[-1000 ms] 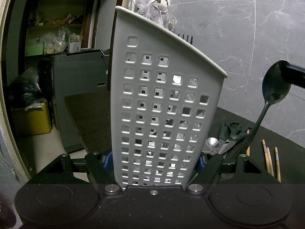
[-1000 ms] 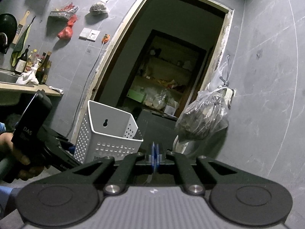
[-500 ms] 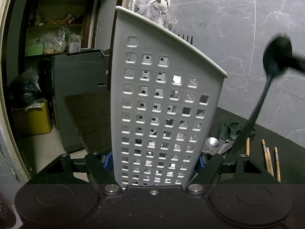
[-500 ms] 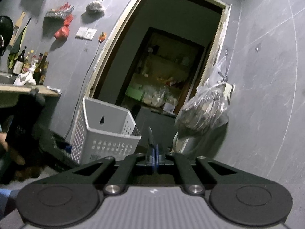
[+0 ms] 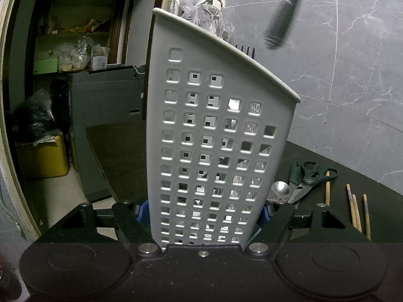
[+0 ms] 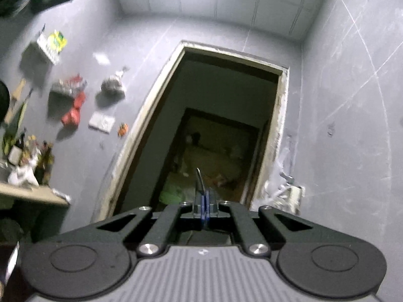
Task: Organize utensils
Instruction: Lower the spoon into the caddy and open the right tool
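Note:
My left gripper (image 5: 202, 214) is shut on a white perforated utensil basket (image 5: 216, 136) and holds it upright on the dark table (image 5: 327, 216). Black fork tines (image 5: 245, 50) stick up behind its rim. My right gripper (image 6: 203, 207) is shut on a dark spoon (image 6: 199, 181) and is tilted up toward the doorway and ceiling. The spoon's handle (image 5: 284, 17) shows blurred, high above the basket's right side, in the left wrist view. A silver spoon (image 5: 280, 191), green-handled scissors (image 5: 306, 178) and wooden chopsticks (image 5: 354, 211) lie on the table to the right of the basket.
A grey marble wall (image 5: 352, 75) stands behind the table. A plastic bag (image 5: 204, 17) hangs behind the basket. A doorway (image 6: 209, 136) leads to a storeroom with shelves. A grey cabinet (image 5: 100, 125) and a yellow bin (image 5: 42, 161) are on the left.
My right gripper has lifted the dark spoon off the table and swung it high above the basket, tilting upward. The basket and my left gripper have not moved.

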Demonstrator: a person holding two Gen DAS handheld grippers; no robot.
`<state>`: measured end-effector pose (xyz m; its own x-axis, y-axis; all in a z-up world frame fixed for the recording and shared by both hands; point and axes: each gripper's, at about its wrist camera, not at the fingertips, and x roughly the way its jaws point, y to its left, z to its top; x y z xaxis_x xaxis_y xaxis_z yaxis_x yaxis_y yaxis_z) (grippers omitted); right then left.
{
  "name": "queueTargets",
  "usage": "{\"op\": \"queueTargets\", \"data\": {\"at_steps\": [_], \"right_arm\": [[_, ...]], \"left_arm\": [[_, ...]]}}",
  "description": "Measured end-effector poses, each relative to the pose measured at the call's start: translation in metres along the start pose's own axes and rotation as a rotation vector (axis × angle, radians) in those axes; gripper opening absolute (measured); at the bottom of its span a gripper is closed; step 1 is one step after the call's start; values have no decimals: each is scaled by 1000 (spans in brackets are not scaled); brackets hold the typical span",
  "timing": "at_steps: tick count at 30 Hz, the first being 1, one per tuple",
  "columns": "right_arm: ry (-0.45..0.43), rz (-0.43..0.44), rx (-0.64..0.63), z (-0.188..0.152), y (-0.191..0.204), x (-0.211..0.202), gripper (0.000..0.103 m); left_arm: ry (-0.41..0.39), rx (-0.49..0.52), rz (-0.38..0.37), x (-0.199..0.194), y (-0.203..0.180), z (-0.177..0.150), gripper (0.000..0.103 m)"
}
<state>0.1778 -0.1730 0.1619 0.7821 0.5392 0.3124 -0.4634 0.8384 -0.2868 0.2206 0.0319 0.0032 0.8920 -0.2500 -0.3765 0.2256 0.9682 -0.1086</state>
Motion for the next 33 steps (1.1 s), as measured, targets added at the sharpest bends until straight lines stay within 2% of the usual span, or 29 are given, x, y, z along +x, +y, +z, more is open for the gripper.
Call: {"op": "queueTargets", "data": {"at_steps": [4,9,18,24,33], "right_arm": [[3,61,36,-4,6,23,2],[50,113,44,-17,18,38,2],[151,141,4,-47,41,44,2],[220,161,31,-65,42,45,2],[275,190,61,-78,43,44,2]], "left_arm": [[0,-1,-1,0,0,0,77],[0,-2,-1,0,1,0,77],[0,-1,-1,0,0,0,77],[0,-1,-1,0,0,0,77],[1,0,2,0,0,0,77]]}}
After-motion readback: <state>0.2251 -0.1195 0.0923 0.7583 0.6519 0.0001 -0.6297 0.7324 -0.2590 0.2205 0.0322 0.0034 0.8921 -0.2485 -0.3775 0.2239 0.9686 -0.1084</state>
